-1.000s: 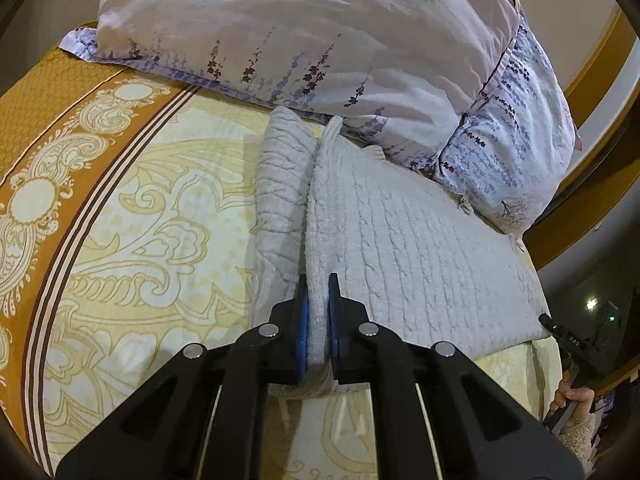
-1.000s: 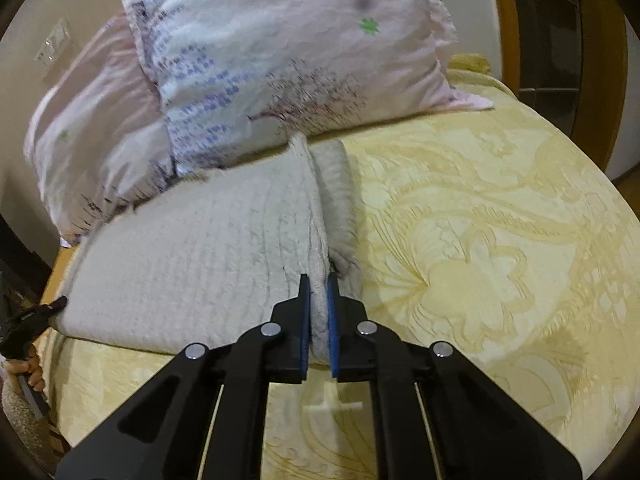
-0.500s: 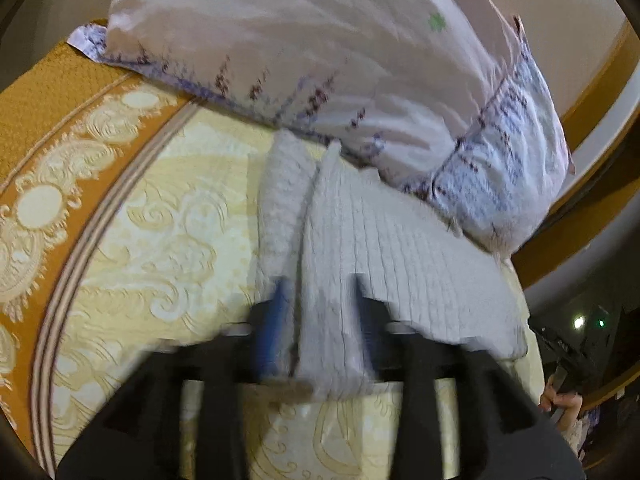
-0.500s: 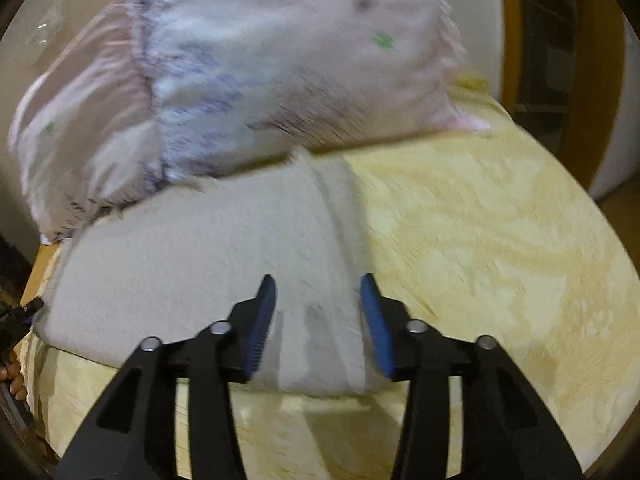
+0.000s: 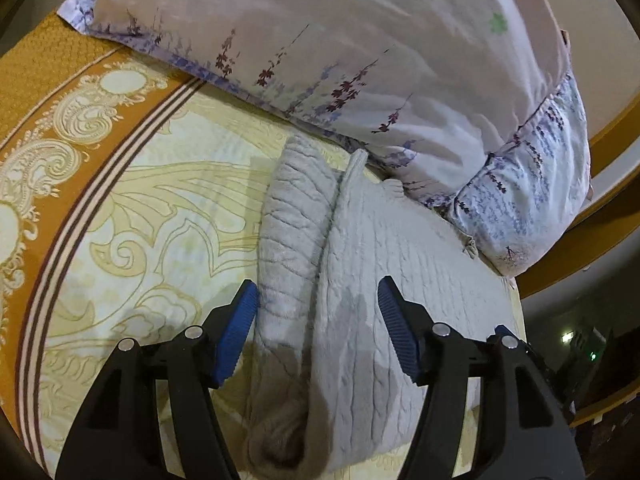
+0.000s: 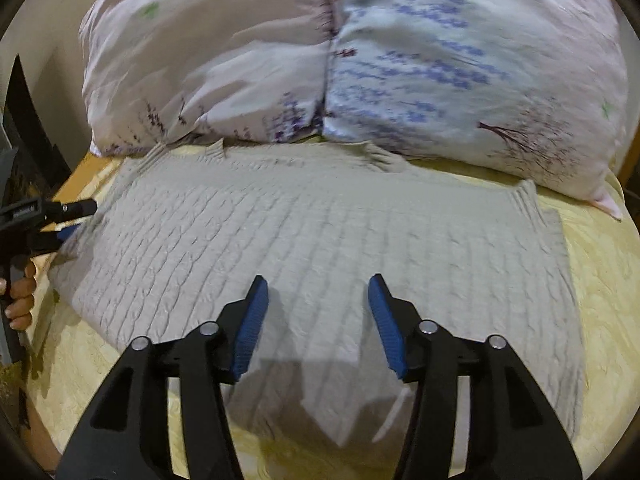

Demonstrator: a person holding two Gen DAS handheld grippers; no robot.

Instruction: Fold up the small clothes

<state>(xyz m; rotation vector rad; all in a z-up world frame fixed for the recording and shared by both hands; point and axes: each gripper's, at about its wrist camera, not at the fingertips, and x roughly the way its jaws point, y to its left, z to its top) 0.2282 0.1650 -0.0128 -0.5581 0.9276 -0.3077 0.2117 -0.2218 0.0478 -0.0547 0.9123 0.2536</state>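
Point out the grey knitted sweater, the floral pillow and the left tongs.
grey knitted sweater (image 6: 320, 232): right wrist view, middle of its flat cable-knit body.
floral pillow (image 5: 360, 40): left wrist view, its pale upper face.
left tongs (image 5: 318, 332): left wrist view, midway between the open blue tips.

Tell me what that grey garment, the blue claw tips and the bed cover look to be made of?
The grey garment looks like soft knitted yarn, wool or acrylic: cable ridges, matte surface. The blue pads on the left claw look like ribbed rubber or plastic. The yellow bedspread seems woven, slightly glossy fabric with a scroll pattern.
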